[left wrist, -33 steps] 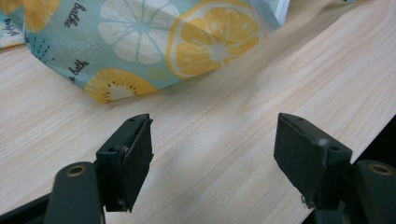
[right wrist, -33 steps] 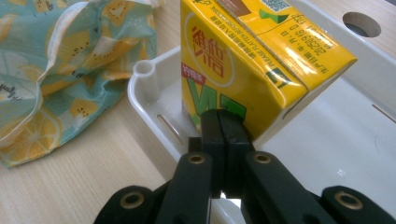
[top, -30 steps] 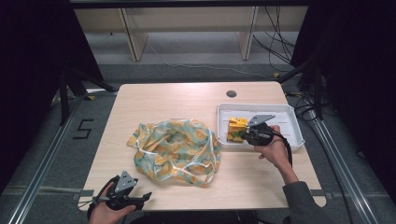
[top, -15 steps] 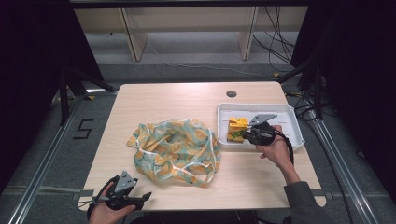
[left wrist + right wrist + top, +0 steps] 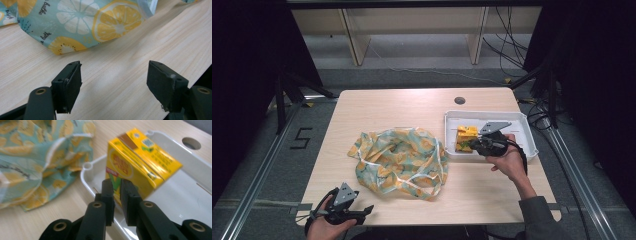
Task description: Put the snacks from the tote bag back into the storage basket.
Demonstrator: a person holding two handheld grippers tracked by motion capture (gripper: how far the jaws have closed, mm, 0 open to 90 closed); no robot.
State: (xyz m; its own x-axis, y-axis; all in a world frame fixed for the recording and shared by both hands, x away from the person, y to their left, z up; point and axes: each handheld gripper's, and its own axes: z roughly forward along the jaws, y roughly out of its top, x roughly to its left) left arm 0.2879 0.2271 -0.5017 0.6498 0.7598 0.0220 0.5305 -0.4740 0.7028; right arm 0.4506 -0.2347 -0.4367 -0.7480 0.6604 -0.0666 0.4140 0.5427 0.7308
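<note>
We see two black handheld grippers, the left gripper point(image 5: 362, 212) and the right gripper point(image 5: 476, 145), each topped by a grey three-cornered plate, with brass-ringed screw holes (seen close up) and a black cable; the right forearm wears a grey sleeve point(image 5: 539, 220).

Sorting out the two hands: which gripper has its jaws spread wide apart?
The left gripper, by the fruit-print bag, nothing between its jaws; the right gripper's stand nearly together.
</note>
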